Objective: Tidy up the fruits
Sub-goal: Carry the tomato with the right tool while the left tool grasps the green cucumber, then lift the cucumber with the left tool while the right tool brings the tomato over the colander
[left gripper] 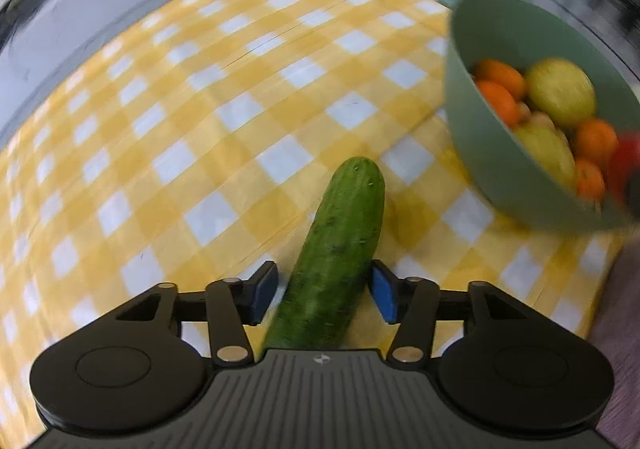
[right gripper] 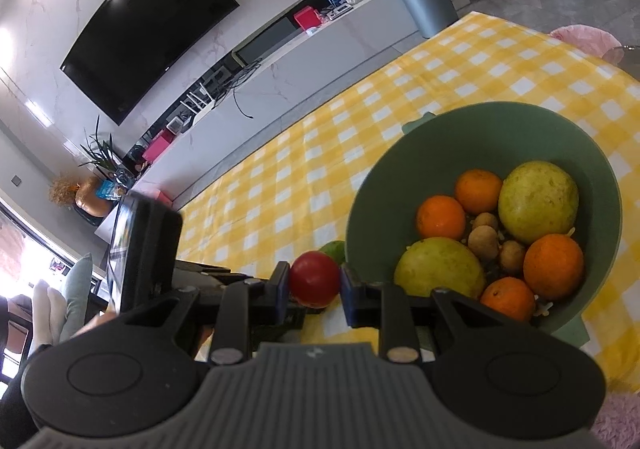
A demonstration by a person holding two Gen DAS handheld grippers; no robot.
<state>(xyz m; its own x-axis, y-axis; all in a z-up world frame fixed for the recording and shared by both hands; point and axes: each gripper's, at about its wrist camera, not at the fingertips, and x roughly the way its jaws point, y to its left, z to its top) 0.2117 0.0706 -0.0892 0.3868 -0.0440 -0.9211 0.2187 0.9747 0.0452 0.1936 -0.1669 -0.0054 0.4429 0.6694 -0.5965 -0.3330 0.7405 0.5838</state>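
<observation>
In the left wrist view a green cucumber lies between the blue pads of my left gripper; the right pad touches it and a small gap shows at the left pad. A green bowl with oranges and yellow-green fruits stands at the right. In the right wrist view my right gripper is shut on a red tomato, held just left of the green bowl. The bowl holds several oranges, two yellow-green fruits and small brown fruits. The cucumber's tip shows behind the tomato.
A yellow-and-white checked cloth covers the table. The left gripper's body shows at the left of the right wrist view. A grey bin, a TV and a low cabinet stand beyond the table's far edge.
</observation>
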